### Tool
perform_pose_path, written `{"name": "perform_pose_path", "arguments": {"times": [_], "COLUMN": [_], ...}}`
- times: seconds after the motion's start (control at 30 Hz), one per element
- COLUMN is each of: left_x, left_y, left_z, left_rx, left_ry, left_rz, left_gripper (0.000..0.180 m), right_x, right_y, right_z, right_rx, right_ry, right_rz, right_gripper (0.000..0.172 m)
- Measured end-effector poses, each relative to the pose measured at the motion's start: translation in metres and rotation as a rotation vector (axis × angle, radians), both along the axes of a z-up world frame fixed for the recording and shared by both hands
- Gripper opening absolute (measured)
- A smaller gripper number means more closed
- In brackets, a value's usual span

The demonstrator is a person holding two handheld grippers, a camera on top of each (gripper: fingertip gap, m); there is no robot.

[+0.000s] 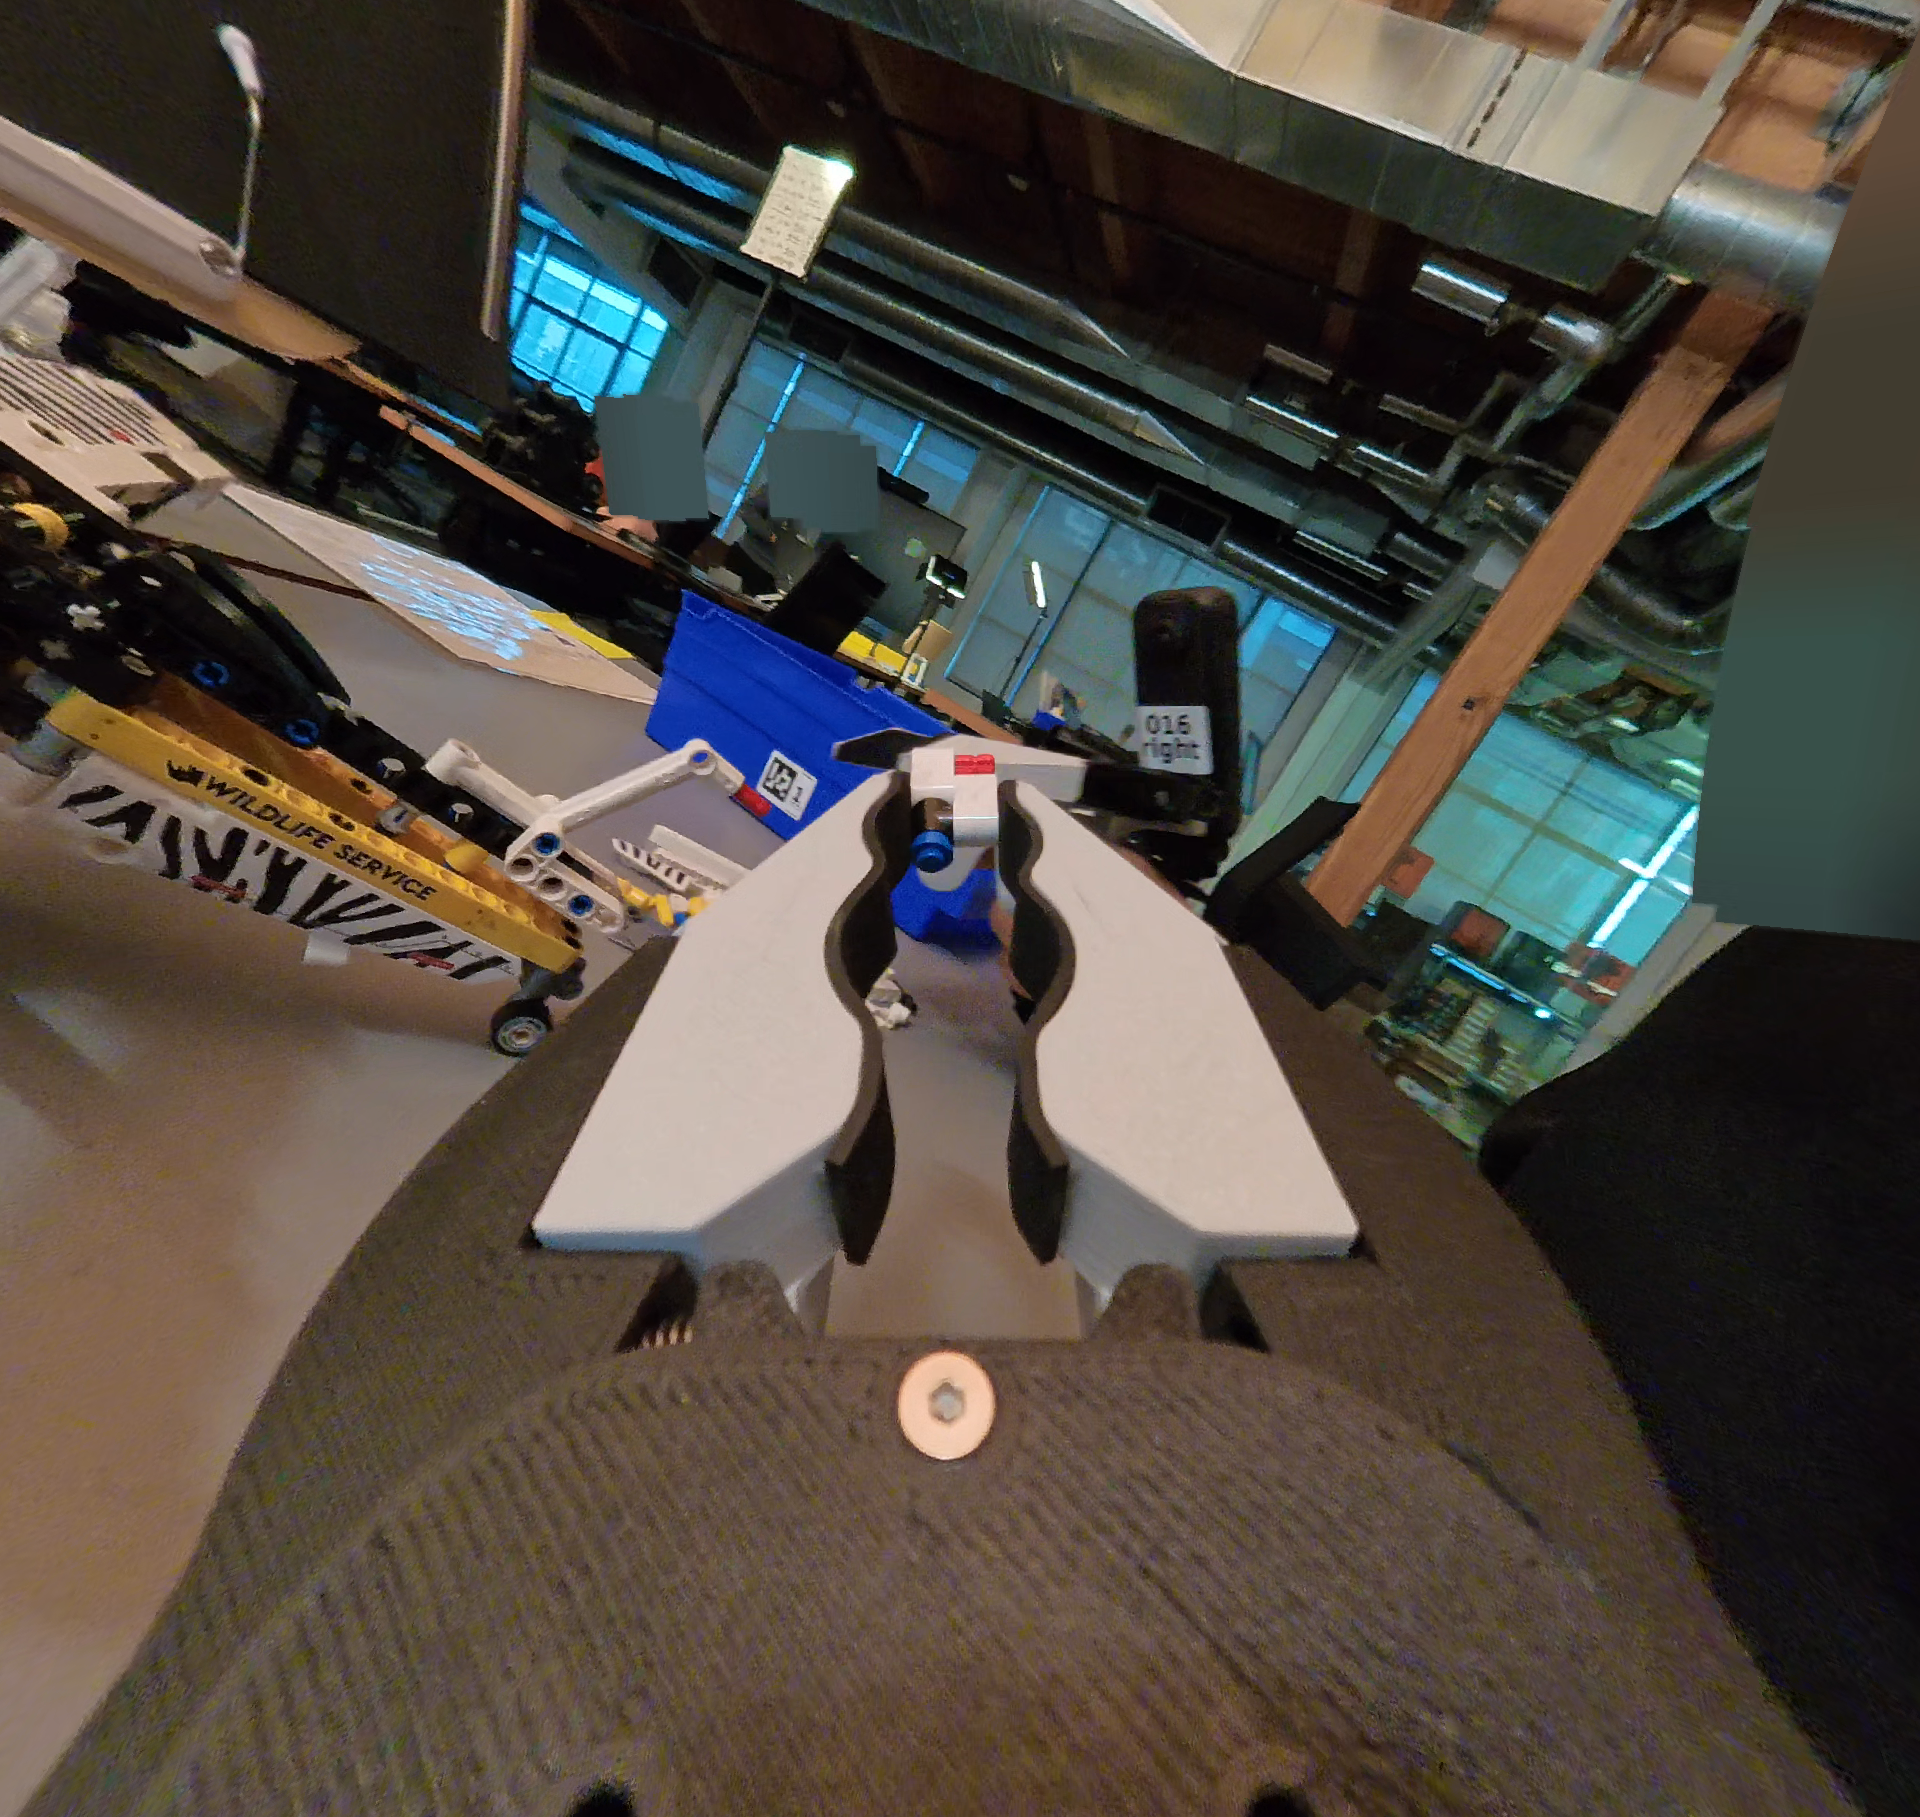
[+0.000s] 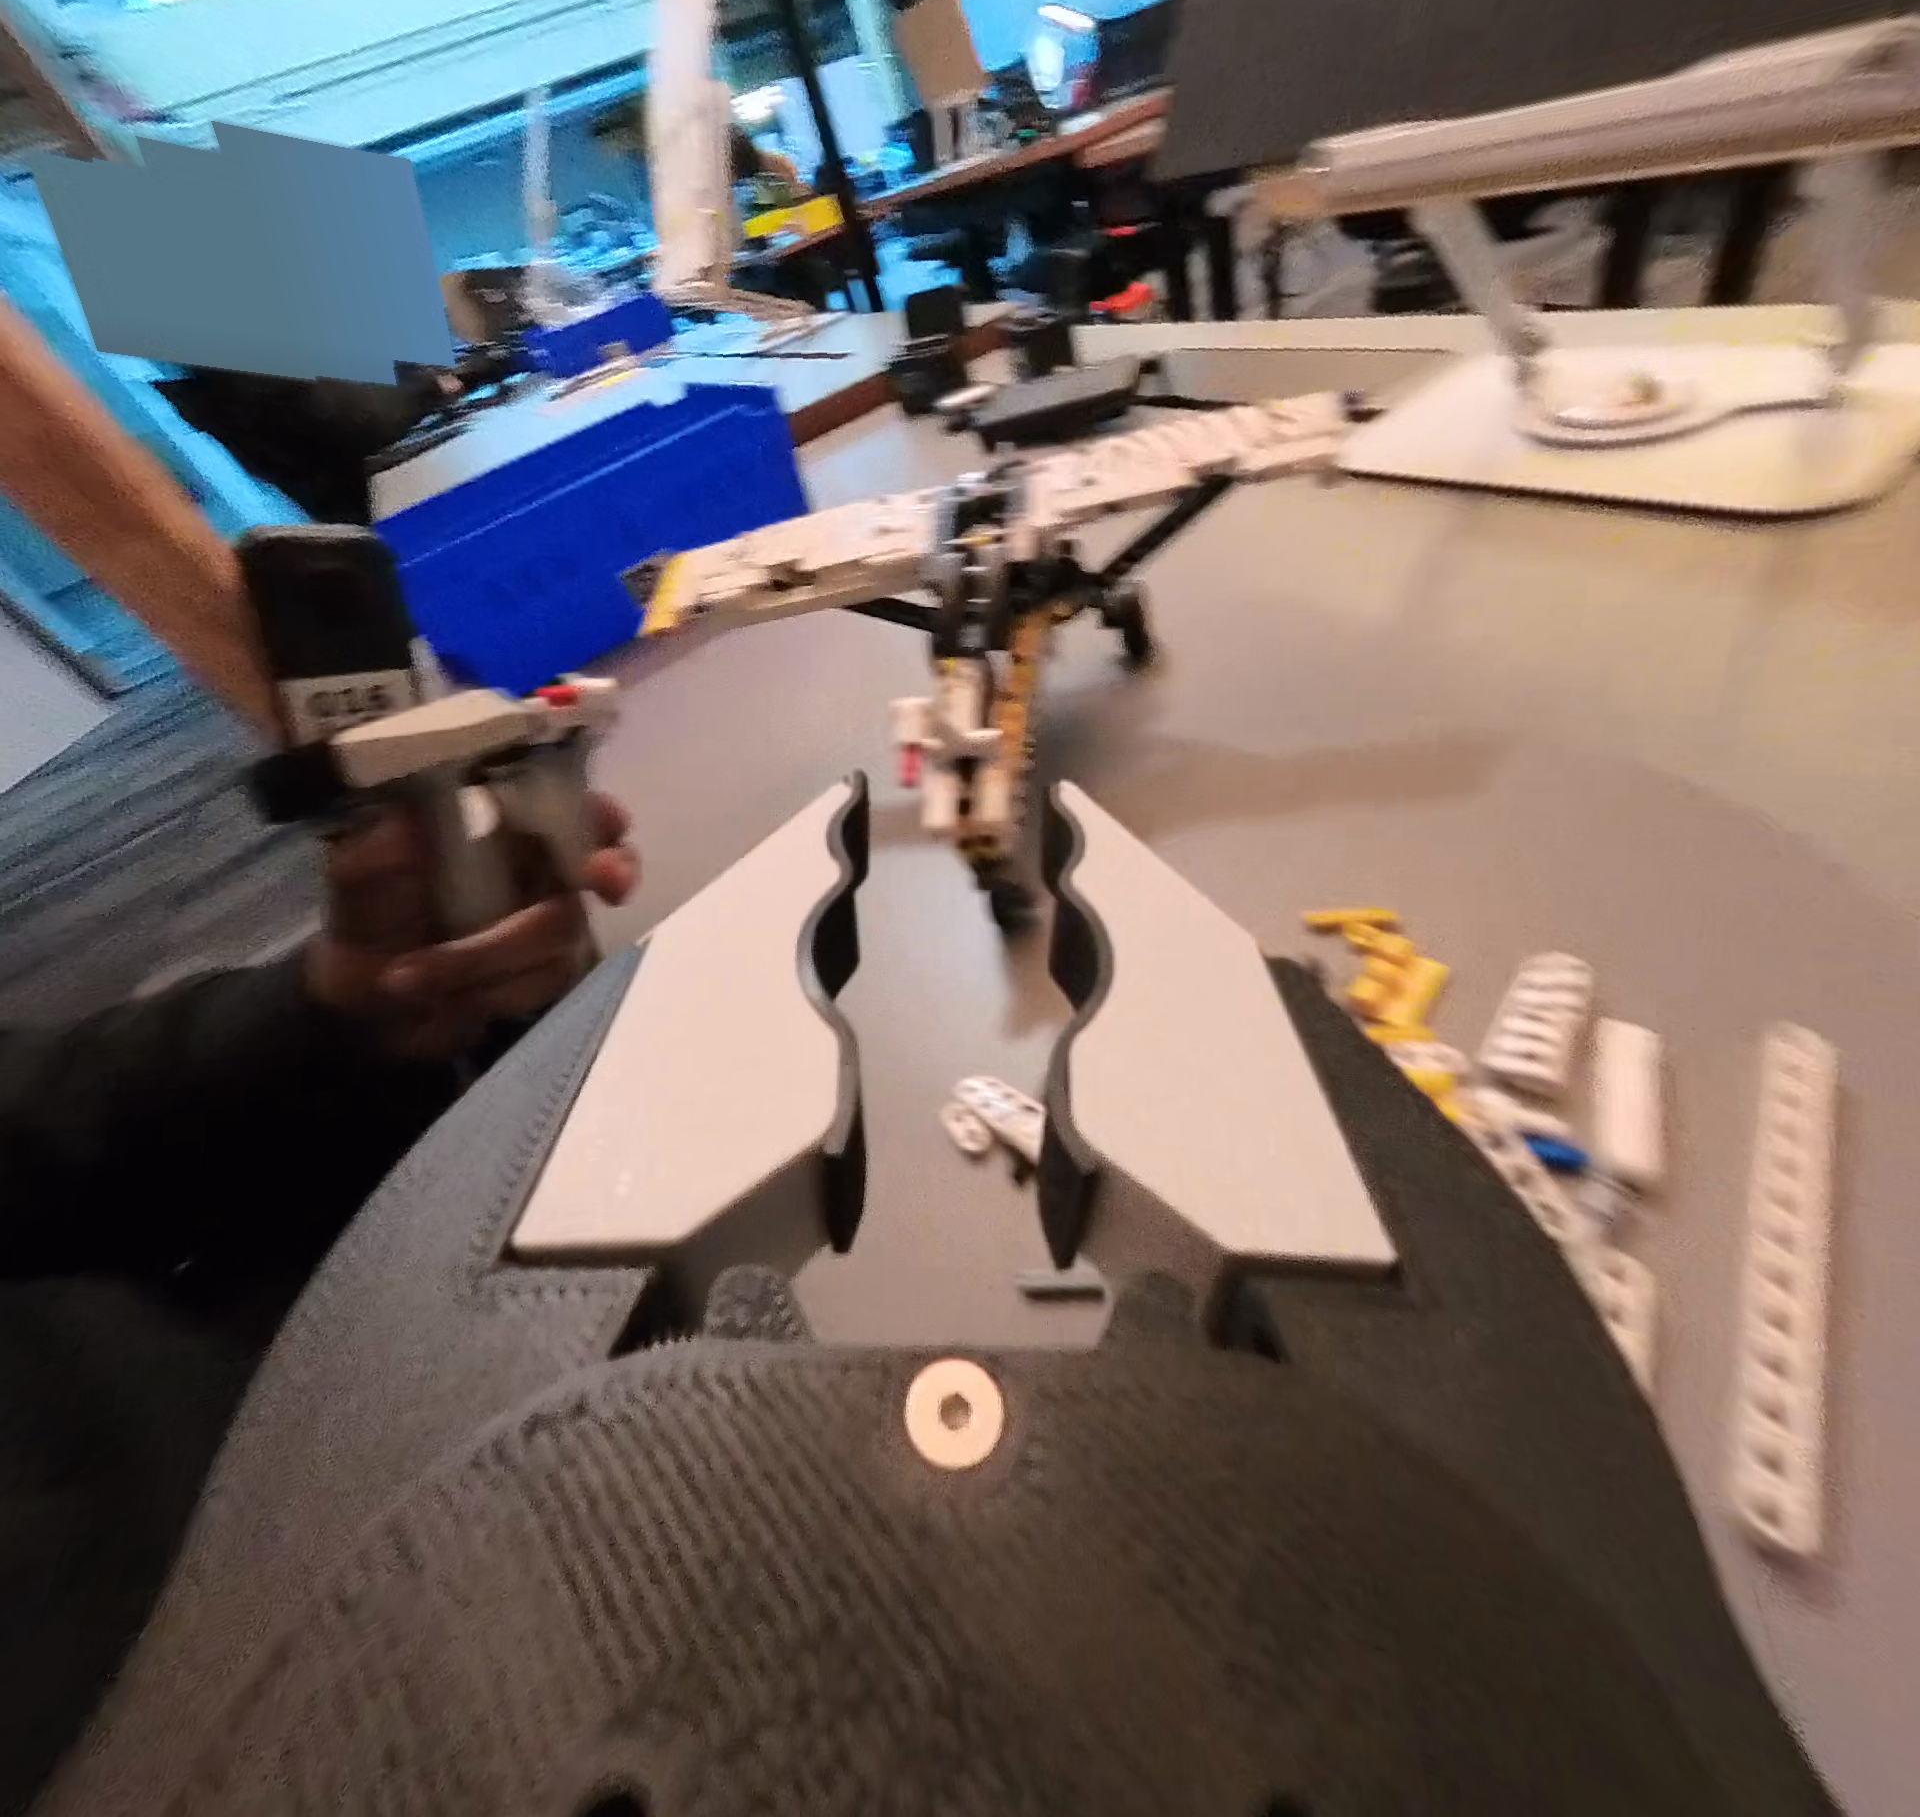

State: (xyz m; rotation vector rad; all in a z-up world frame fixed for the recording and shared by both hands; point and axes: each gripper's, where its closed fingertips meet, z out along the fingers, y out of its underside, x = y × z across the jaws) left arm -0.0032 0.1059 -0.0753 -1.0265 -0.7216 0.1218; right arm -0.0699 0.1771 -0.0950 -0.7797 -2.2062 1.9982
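Grippers: left gripper pinches a small white brick assy w/ red stud and blue pin at its fingertips, raised clear of the grey tabletop, blue bin behind. Right gripper stands spread w/ nothing between the pads, pointed at the yellow/white/black brick aircraft model, whose tail end is just beyond the tips. Loose white and yellow beams lie on the table to its right; one small white piece lies below the fingers.

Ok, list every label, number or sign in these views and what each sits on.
I will not copy wording; here is what bears it.
Yellow toy-brick beam: black lettering, legible.
White sticker on the far black handle: print, legible.
White tag on the blue bin: black-and-white code marker.
Hanging sheet overhead: too small.
Printed sheet on the table: blurred.
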Motion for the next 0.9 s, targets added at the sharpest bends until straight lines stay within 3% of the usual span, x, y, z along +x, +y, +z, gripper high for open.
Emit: {"name": "perform_pose_path", "arguments": {"times": [0.17,0.33,0.7,0.9], "left_x": [0.007,0.011,0.014,0.012], "left_y": [0.004,0.016,0.025,0.024], "left_z": [0.007,-0.003,-0.014,-0.013], "left_rx": [-0.163,-0.601,-0.761,-0.767], "left_ry": [0.156,0.386,0.476,0.459], "left_rz": [0.166,0.329,0.367,0.410], "left_gripper": [0.012,0.012,0.013,0.013], "right_x": [0.055,0.079,0.083,0.083], "right_y": [-0.047,-0.056,-0.061,-0.061], "right_z": [0.006,0.024,0.008,0.009], "right_rx": [-0.059,-0.259,-0.282,-0.275], "right_ry": [-0.059,-0.257,-0.425,-0.462], "right_rz": [0.220,0.382,0.475,0.470], "right_gripper": [0.030,0.012,0.006,0.005]}}
